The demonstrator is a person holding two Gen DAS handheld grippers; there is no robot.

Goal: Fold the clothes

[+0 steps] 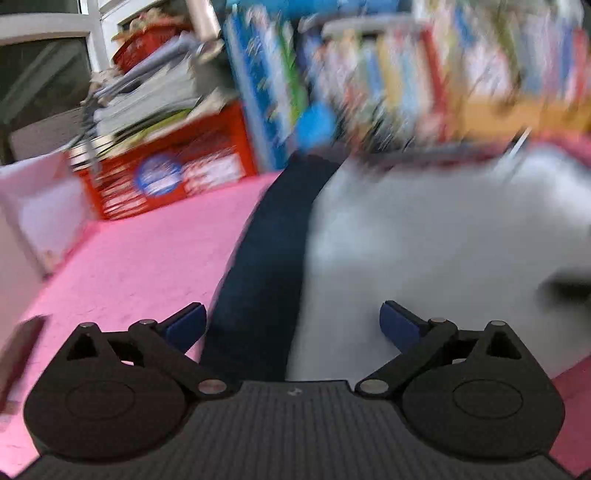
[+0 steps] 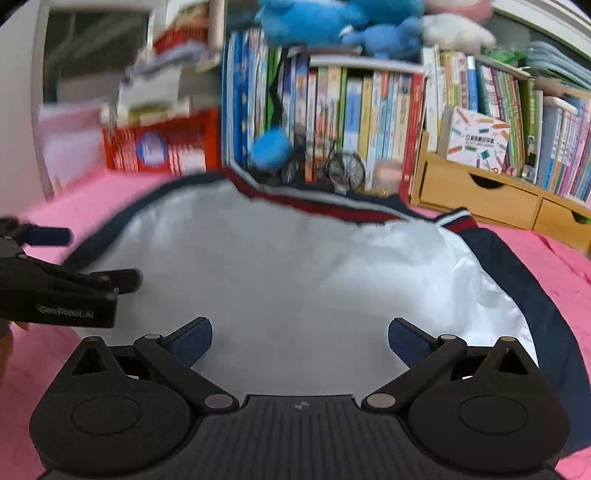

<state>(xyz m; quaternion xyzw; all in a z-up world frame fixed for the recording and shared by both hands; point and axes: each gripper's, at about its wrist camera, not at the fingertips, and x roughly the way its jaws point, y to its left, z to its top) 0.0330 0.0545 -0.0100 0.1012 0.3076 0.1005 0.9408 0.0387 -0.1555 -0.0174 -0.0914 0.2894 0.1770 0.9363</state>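
Observation:
A white garment [image 2: 295, 280] with navy sides and a red, white and navy striped collar lies spread flat on the pink surface [image 2: 110, 199]. My right gripper [image 2: 300, 341] hovers open over its near white part, nothing between the fingers. My left gripper [image 1: 291, 323] is open too, over the garment's navy left strip [image 1: 266, 258] and white panel [image 1: 424, 236]; this view is blurred by motion. In the right wrist view the left gripper [image 2: 79, 254] shows at the left edge, over the garment's left border.
Behind the garment stands a row of books [image 2: 369, 118], a wooden drawer unit [image 2: 480, 199], a red box [image 2: 162, 147] with stacked papers and blue plush toys [image 2: 314, 18]. A white box [image 1: 40, 214] sits at the left. Pink surface lies bare left [image 1: 140, 258] and right [image 2: 561, 266].

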